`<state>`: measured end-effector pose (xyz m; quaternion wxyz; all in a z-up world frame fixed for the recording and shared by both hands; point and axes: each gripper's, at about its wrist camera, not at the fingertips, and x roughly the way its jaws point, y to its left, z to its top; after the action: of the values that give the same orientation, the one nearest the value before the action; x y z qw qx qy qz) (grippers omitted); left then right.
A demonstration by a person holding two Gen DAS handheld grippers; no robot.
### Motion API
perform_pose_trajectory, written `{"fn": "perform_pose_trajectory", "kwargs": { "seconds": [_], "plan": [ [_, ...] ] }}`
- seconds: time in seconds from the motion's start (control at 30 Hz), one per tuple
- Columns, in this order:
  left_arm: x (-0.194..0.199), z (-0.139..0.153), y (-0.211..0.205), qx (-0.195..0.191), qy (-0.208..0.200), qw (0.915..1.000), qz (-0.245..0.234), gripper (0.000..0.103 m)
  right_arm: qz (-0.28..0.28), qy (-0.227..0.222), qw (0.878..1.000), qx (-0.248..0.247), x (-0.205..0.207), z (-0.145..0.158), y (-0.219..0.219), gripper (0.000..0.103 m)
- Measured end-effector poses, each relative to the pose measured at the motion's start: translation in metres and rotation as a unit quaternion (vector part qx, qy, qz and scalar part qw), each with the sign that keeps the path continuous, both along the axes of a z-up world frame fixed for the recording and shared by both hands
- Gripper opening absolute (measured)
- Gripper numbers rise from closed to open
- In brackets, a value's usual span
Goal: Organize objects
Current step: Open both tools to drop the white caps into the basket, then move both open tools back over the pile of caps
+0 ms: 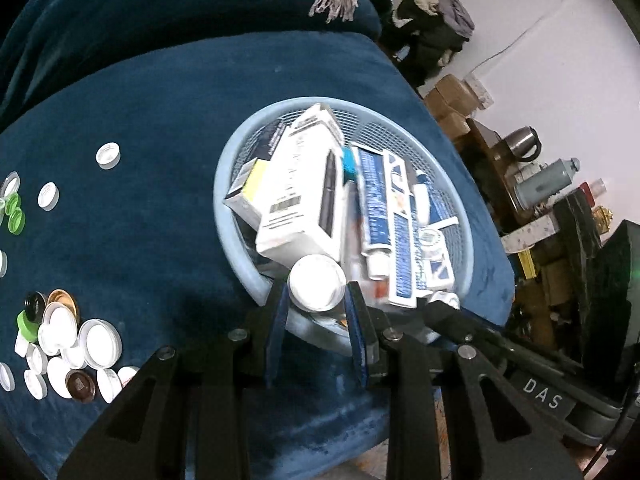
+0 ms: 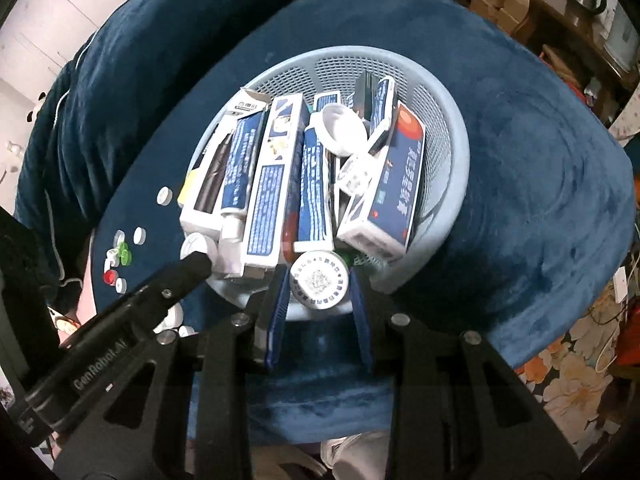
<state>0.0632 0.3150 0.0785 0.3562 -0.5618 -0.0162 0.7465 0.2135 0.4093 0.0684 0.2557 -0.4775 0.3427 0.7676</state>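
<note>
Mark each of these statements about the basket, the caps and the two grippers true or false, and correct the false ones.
1. The left gripper grips a plain white round cap. True.
2. The right gripper is empty. False: it grips a white round cap with a printed blue pattern.
3. The pale blue round plastic mesh basket holds boxes and tubes. True.
4. The basket stands on a bare wooden table. False: it stands on a dark blue plush cloth.
5. Loose bottle caps lie on the cloth outside the basket. True.
</note>
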Motion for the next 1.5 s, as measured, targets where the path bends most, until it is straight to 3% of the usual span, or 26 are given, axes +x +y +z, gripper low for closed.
{"fn": "perform_pose_trajectory", "kwargs": {
  "seconds": [0.17, 0.23, 0.3, 0.33, 0.47, 0.6, 0.67, 0.73, 0.8, 1.0, 1.13, 1.5],
  "plan": [
    [-0.001, -0.012, 0.004, -0.001, -0.011, 0.9999, 0.0, 0.029, 0.001, -0.007, 1.0, -0.007, 0.001, -0.004, 0.001, 0.033],
    [-0.001, -0.013, 0.004, 0.003, -0.011, 0.9999, 0.001, 0.035, 0.003, -0.009, 1.0, 0.0, 0.002, -0.003, 0.0, 0.041],
    [-0.001, -0.012, 0.002, 0.007, -0.012, 0.9999, 0.0, 0.063, 0.003, -0.009, 1.0, 0.011, 0.004, -0.001, 0.001, 0.047],
    [-0.001, -0.011, 0.001, 0.007, -0.012, 0.9999, 0.001, 0.07, 0.002, -0.008, 1.0, 0.016, 0.004, 0.001, 0.001, 0.047],
    [0.0, -0.008, -0.005, 0.006, -0.012, 0.9999, 0.004, 0.078, -0.006, 0.002, 1.0, 0.02, 0.006, 0.005, 0.002, 0.048],
    [0.001, -0.002, -0.01, -0.008, 0.008, 0.9999, 0.009, 0.095, -0.005, 0.002, 1.0, 0.027, 0.001, 0.006, 0.001, 0.051],
    [-0.001, 0.003, -0.016, -0.01, 0.019, 0.9996, 0.016, 0.098, -0.007, -0.004, 0.999, 0.039, -0.001, 0.008, 0.0, 0.065],
    [-0.004, 0.007, -0.024, -0.011, 0.026, 0.9992, 0.027, 0.099, -0.014, -0.01, 0.999, 0.052, -0.001, 0.012, -0.001, 0.084],
    [-0.007, 0.01, -0.032, -0.015, 0.032, 0.9987, 0.038, 0.099, -0.017, 0.002, 0.999, 0.052, -0.001, 0.015, -0.001, 0.089],
    [-0.017, 0.01, -0.055, -0.032, 0.039, 0.9972, 0.055, 0.1, -0.01, 0.011, 0.998, 0.068, -0.01, 0.022, -0.01, 0.09],
    [-0.021, 0.01, -0.069, -0.041, 0.046, 0.9963, 0.061, 0.1, 0.003, 0.003, 0.997, 0.078, -0.021, 0.023, -0.019, 0.099],
    [-0.041, 0.002, -0.13, -0.045, 0.034, 0.9943, 0.09, 0.101, 0.044, 0.008, 0.992, 0.119, -0.061, 0.036, -0.059, 0.103]
  ]
}}
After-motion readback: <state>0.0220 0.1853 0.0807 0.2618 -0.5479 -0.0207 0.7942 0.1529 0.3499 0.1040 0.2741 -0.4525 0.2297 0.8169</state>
